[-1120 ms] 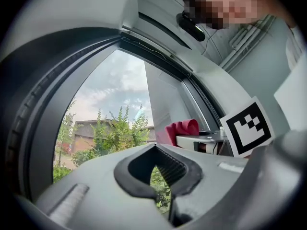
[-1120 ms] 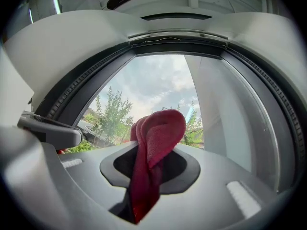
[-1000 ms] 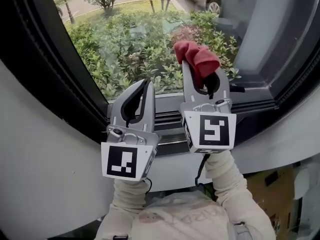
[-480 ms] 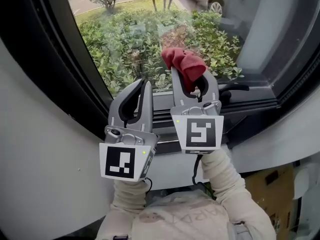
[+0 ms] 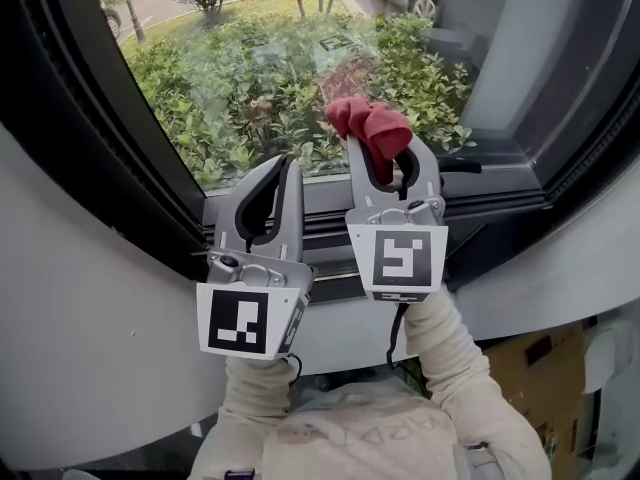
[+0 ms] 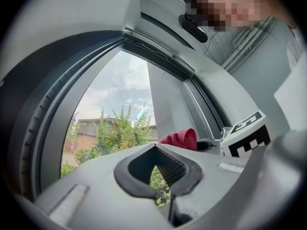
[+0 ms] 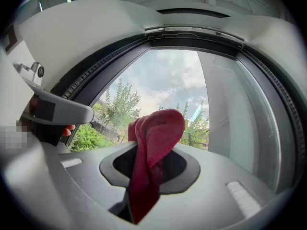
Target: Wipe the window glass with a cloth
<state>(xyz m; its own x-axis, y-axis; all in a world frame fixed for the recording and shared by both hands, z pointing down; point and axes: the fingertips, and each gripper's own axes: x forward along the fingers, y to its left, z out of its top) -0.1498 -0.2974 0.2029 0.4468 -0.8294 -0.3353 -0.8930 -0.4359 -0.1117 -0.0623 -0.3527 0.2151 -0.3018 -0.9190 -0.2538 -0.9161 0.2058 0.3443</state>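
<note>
Your right gripper (image 5: 385, 158) had its fingers clamped tight on the red cloth (image 5: 368, 126). The cloth ran down between them and bunched out above their tips, close to the lower part of the window glass (image 5: 250, 78). Your left gripper (image 5: 288, 168) sat by the glass's lower edge too, nearer its left side, its fingers closed together with nothing between them

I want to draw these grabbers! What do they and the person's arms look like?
The left gripper and right gripper are both light grey plastic, with curved jaws lined in ribbed black rubber. Each carries a white cube printed with black square markers. A thin black cable hangs below the right one. The person wears cream, soft-looking sleeves.
</note>
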